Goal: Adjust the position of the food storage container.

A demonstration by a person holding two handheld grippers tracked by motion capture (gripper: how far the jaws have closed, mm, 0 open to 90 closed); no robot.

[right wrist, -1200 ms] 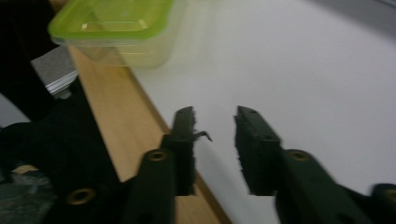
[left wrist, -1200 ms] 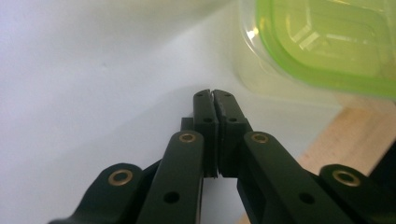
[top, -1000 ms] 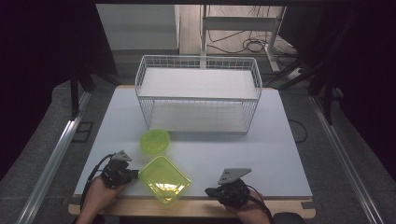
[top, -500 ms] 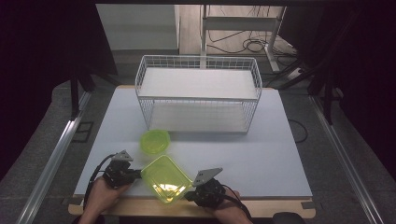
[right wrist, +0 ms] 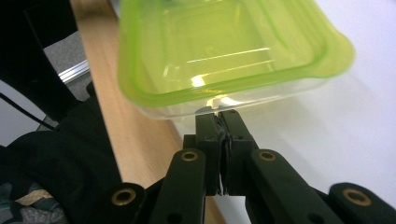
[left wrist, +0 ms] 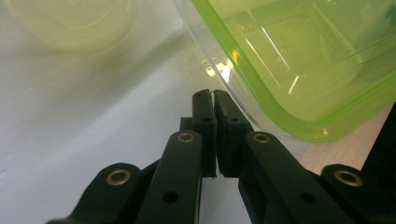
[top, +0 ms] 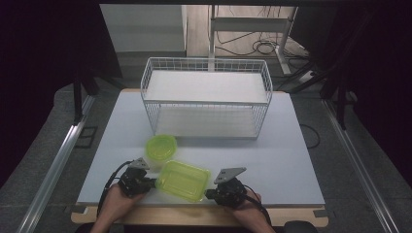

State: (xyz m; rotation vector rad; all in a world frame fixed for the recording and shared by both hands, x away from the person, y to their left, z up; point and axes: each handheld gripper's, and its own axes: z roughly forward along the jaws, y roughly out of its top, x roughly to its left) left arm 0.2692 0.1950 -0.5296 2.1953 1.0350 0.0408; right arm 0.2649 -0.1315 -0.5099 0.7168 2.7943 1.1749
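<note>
High view shows a green rectangular container [top: 182, 180] at the near edge of the white table [top: 291, 155], between the left gripper [top: 150, 183] and the right gripper [top: 210, 194], each held in a person's hand [top: 116, 201]. The second hand [top: 245, 209] comes in at the bottom right. A round green container [top: 161, 147] sits just beyond the rectangular one, near its far left corner. A white wire basket [top: 206, 97] stands farther back on the table, well apart from both.

Left gripper view has the black jaws pressed together with nothing between them, the tips just beside the clear wall of the rectangular container [left wrist: 299, 60]; whether they touch it is hard to tell. The round container [left wrist: 70, 23] is a blurred pale shape at the top left, cut off by the frame.

Right gripper view has its jaws likewise pressed together and empty, the tips right under the container's [right wrist: 224, 51] green rim, against or just short of the clear wall. A dark sleeve [right wrist: 60, 154] fills the lower left.

The table has a wooden front edge [top: 194, 213]. Around it the room is dark; grey floor [top: 43, 145], metal rails [top: 53, 170] and cables [top: 262, 46] show beyond the table
</note>
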